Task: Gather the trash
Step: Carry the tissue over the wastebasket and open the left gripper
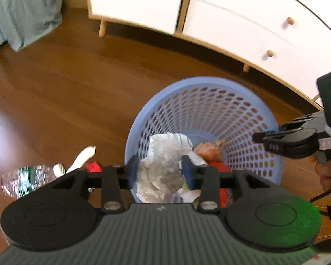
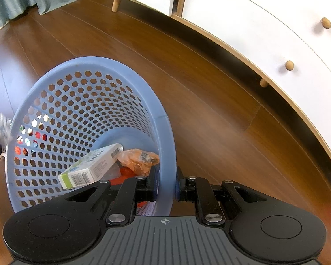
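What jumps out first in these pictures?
A blue basket on the wooden floor, tilted, with a carton and wrappers inside. The right gripper pinches its rim. The left gripper holds crumpled white paper over the basket's mouth.

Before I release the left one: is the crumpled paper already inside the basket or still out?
Still out. The crumpled white paper sits clamped in the left gripper, at the blue basket's near rim, not down among the trash.
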Action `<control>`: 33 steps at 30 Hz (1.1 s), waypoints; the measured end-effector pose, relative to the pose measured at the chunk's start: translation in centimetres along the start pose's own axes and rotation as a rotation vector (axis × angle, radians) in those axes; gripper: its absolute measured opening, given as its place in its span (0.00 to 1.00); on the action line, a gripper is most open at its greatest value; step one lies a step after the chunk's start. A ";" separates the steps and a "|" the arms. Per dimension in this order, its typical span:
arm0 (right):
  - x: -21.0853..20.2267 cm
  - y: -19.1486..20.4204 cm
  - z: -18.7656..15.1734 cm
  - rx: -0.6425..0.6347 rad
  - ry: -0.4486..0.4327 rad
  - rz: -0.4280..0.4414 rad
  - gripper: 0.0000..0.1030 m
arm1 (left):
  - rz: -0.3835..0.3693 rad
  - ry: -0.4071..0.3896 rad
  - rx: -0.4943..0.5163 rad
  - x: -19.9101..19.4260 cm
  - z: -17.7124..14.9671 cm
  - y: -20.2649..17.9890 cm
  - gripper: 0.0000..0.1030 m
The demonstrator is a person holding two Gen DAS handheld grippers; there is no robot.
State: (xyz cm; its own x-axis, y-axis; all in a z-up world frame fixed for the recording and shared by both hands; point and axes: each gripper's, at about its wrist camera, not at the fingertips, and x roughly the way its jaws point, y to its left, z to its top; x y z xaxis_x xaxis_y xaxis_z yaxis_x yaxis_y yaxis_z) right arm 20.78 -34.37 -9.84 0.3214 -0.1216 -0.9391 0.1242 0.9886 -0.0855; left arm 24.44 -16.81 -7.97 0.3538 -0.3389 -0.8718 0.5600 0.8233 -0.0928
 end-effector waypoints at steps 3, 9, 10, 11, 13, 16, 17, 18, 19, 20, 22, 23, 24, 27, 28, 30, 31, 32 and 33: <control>0.0 0.1 0.0 0.000 0.001 -0.001 0.11 | 0.007 -0.011 0.017 -0.3 0.0 -0.3 0.55; -0.1 0.4 0.1 -0.004 -0.002 -0.002 0.11 | -0.002 0.004 0.014 -0.3 -0.2 0.1 0.55; -0.1 0.4 0.1 -0.005 -0.002 -0.002 0.11 | -0.001 0.006 0.010 -0.3 -0.2 0.1 0.55; -0.1 0.4 0.1 -0.005 -0.001 -0.002 0.11 | 0.000 0.009 0.007 -0.2 -0.3 0.2 0.55; -0.1 0.3 0.1 -0.004 0.000 -0.002 0.11 | 0.007 0.014 0.004 -0.1 -0.3 0.3 0.55; -0.2 0.3 0.2 -0.003 0.000 -0.001 0.11 | 0.009 0.024 -0.005 0.1 -0.5 0.5 0.55; -0.2 0.3 0.2 -0.004 0.000 -0.001 0.11 | 0.008 0.026 -0.008 0.1 -0.5 0.6 0.55; -0.2 0.3 0.2 -0.006 -0.001 -0.001 0.11 | 0.007 0.027 -0.009 0.1 -0.5 0.7 0.55; -0.2 0.3 0.2 -0.007 -0.001 -0.001 0.11 | 0.011 0.027 -0.008 0.1 -0.6 0.8 0.55; -0.2 0.3 0.2 -0.008 -0.001 -0.001 0.11 | 0.014 0.025 -0.007 0.1 -0.6 0.8 0.55; -0.2 0.3 0.1 -0.007 -0.001 -0.001 0.11 | 0.018 0.023 -0.009 0.1 -0.6 0.9 0.55; -0.2 0.4 0.1 -0.007 -0.001 -0.002 0.11 | 0.020 0.022 -0.011 0.0 -0.6 1.0 0.55; -0.2 0.3 0.1 -0.007 -0.001 -0.001 0.11 | 0.022 0.020 -0.012 0.0 -0.7 1.1 0.55; -0.2 0.3 0.0 -0.009 -0.003 -0.001 0.11 | 0.025 0.021 -0.015 0.1 -0.7 1.2 0.55; -0.2 0.3 0.0 -0.009 -0.003 0.000 0.11 | 0.027 0.021 -0.016 0.1 -0.8 1.3 0.55; -0.2 0.2 0.0 -0.011 -0.004 0.003 0.11 | 0.034 0.018 -0.017 0.0 -0.8 1.6 0.55; -0.2 0.2 0.0 -0.011 -0.005 0.005 0.11 | 0.038 0.014 -0.019 0.0 -0.8 1.7 0.55; -0.2 0.1 -0.1 -0.011 -0.005 0.007 0.11 | 0.043 0.006 -0.022 -0.1 -0.9 2.0 0.55; -0.2 0.0 -0.1 -0.009 -0.005 0.010 0.11 | 0.052 -0.005 -0.027 -0.3 -0.9 2.4 0.55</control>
State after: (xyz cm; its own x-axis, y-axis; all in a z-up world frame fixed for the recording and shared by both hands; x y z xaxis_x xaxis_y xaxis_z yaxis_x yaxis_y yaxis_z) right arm 20.63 -34.32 -9.72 0.3272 -0.1119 -0.9383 0.1122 0.9905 -0.0790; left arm 25.00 -14.36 -8.40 0.3859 -0.2975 -0.8733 0.5204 0.8518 -0.0602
